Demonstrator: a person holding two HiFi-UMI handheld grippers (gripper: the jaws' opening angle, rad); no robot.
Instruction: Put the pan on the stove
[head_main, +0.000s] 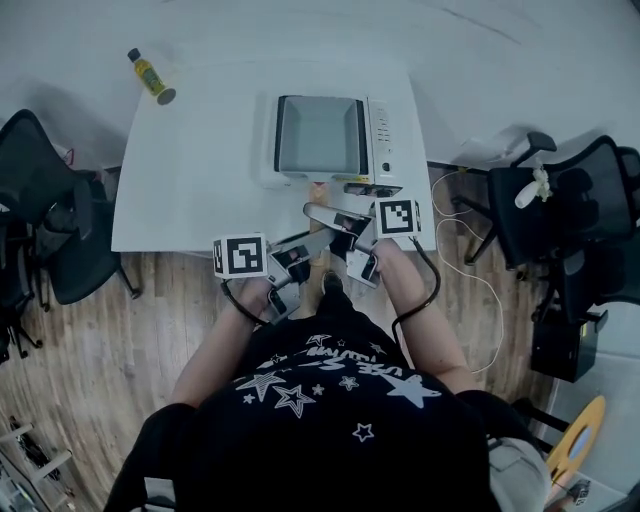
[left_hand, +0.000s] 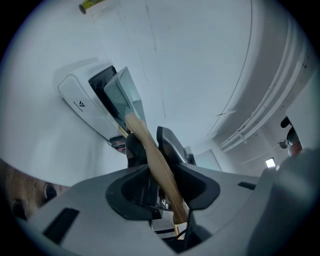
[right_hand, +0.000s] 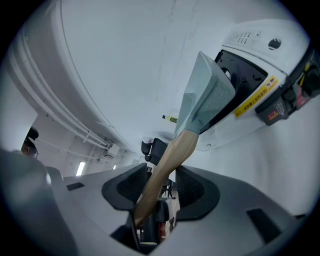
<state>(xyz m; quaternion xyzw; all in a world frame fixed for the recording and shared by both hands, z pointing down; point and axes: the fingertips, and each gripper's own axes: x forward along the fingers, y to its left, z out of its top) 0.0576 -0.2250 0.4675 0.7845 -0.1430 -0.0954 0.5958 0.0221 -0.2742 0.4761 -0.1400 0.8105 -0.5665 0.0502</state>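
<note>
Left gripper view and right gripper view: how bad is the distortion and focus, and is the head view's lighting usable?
Head view: even, soft light, no harsh glare; table edges bow from the wide lens. Left gripper view: dark rounded corners, strong fisheye, left gripper soft up close, pan handle reads clearly. Right gripper view: same dark corners and bending; stove is legible.

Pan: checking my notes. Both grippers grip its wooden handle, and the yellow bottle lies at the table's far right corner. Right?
No. The yellow bottle lies at the table's far left corner, as the head view shows. The rest stands.
</note>
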